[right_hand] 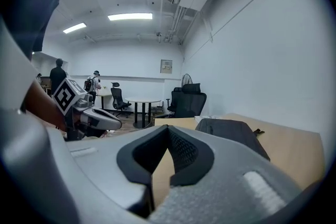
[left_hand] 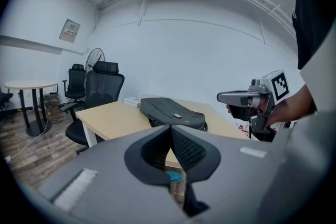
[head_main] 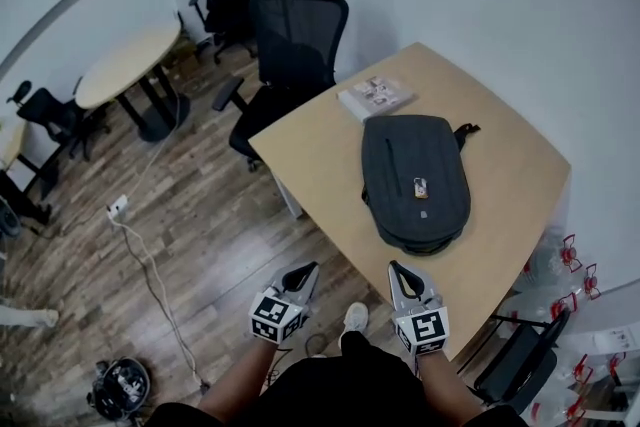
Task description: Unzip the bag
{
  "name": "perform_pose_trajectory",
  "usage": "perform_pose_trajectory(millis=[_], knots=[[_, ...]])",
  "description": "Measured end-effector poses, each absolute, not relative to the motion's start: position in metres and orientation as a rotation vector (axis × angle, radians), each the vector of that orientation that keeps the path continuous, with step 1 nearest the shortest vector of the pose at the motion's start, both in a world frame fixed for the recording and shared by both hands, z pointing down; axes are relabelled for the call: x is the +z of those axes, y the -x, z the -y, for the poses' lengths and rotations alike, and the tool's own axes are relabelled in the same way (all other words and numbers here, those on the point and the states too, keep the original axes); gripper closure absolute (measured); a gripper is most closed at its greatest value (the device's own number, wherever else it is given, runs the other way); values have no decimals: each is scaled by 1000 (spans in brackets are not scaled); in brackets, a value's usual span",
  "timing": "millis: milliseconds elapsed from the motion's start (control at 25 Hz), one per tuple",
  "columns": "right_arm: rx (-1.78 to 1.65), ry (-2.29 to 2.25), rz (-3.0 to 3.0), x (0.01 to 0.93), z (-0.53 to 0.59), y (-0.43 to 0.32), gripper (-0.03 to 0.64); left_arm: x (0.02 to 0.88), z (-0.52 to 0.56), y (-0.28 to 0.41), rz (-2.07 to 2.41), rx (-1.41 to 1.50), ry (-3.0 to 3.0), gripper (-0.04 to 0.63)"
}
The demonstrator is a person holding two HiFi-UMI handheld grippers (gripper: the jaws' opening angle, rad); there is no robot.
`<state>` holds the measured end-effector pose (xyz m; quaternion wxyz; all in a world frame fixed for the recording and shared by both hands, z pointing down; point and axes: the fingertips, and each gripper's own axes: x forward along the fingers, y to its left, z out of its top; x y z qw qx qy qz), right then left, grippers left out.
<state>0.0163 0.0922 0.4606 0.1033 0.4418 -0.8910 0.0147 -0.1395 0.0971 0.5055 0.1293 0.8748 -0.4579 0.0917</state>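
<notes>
Okay, both closed, nothing held: my left gripper (head_main: 306, 271) and right gripper (head_main: 397, 270) hang side by side at the table's (head_main: 320, 170) near edge. The dark bag (head_main: 415, 180) lies flat mid-table, well apart from both, with a booklet (head_main: 375, 96) just beyond it.

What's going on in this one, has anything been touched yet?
A person holds a gripper in each hand, just short of the table. The left gripper and the right gripper are both shut and empty, pointing toward the dark backpack lying flat on the table. Neither touches it, and the bag looks fully zipped. What looks like a small book lies beyond it.
</notes>
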Motion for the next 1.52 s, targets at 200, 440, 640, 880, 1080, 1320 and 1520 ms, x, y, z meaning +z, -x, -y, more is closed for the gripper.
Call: perform_pose_trajectory(millis=[200, 440, 640, 880, 1080, 1320, 1520], knots=[[61, -1296, 2623, 463, -50, -27, 614, 506, -55, 122, 1300, 309, -2557, 575], [110, -1273, 2632, 474, -15, -37, 614, 506, -19, 106, 1285, 373, -2559, 575], [139, -1237, 2633, 488, 1, -42, 614, 517, 0, 95, 1275, 434, -2561, 575], [152, -1197, 2613, 502, 14, -48, 614, 537, 21, 79, 1237, 502, -2571, 575], [206, -1175, 2570, 519, 21, -47, 614, 555, 44, 65, 1174, 561, -2610, 575], [238, -1213, 2526, 524, 37, -45, 614, 583, 71, 54, 1099, 672, -2629, 575], [261, -1215, 2485, 534, 43, -42, 614, 608, 85, 49, 1083, 782, -2642, 548]])
